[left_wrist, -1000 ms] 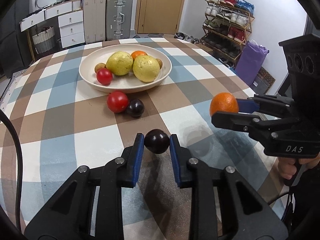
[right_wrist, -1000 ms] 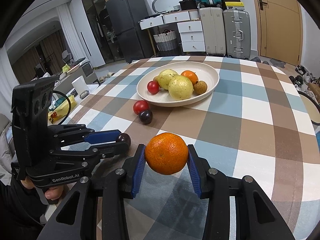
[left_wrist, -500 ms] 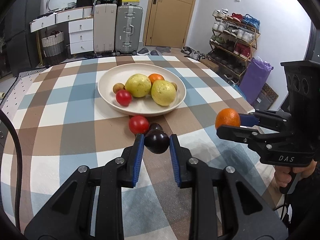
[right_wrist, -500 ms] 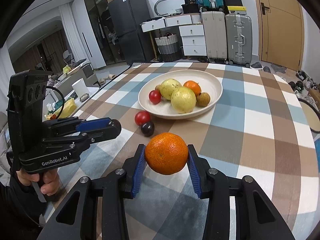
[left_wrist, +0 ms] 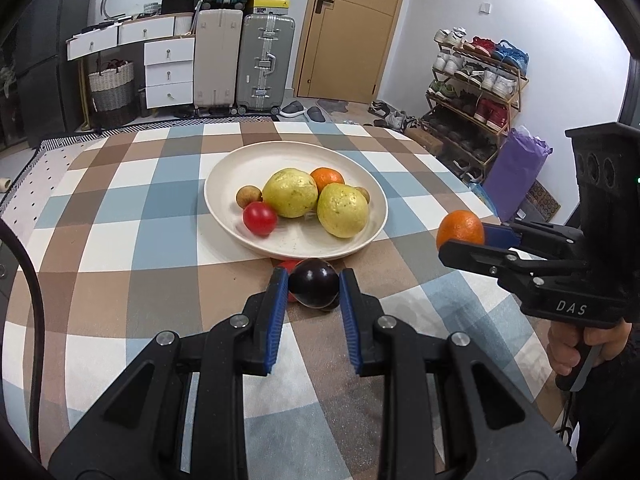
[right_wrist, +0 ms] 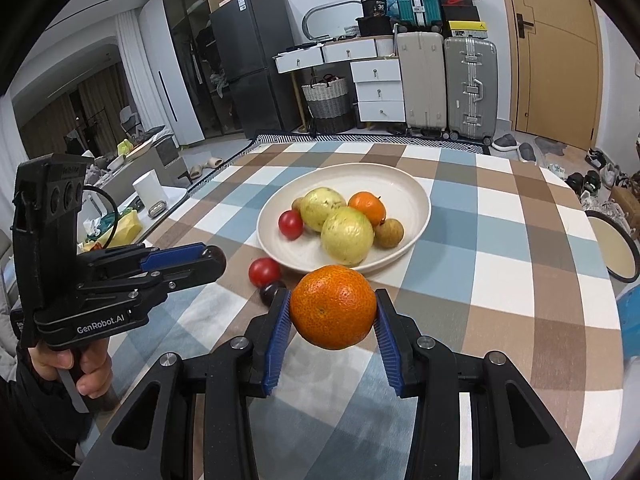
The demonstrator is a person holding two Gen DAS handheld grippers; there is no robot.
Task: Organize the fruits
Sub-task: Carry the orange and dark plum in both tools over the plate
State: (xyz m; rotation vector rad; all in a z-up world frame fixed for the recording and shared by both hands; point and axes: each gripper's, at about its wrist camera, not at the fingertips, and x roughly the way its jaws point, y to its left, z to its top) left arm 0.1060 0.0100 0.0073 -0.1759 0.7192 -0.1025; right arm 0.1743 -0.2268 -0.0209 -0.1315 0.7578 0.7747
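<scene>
My left gripper [left_wrist: 314,286] is shut on a dark purple plum [left_wrist: 313,283], held above the table just before the plate's near rim. My right gripper [right_wrist: 332,312] is shut on an orange [right_wrist: 333,312], held above the table; it also shows in the left wrist view [left_wrist: 460,234]. The cream plate [left_wrist: 240,160] holds two yellow-green fruits, a small orange, a red tomato [left_wrist: 260,218] and small brown fruits. On the cloth by the plate lie a red tomato [right_wrist: 264,273] and a second dark plum [right_wrist: 269,292].
The round table has a checked cloth [left_wrist: 120,248]. Suitcases [left_wrist: 264,64], white drawers and a door stand behind it. A shoe rack [left_wrist: 472,92] and a purple bag are at the right. The table edge curves away on the right.
Both grippers have risen and tilted up with their fruit. The left gripper has come nearer the plate, so the plum now hides most of the loose tomato and plum.
</scene>
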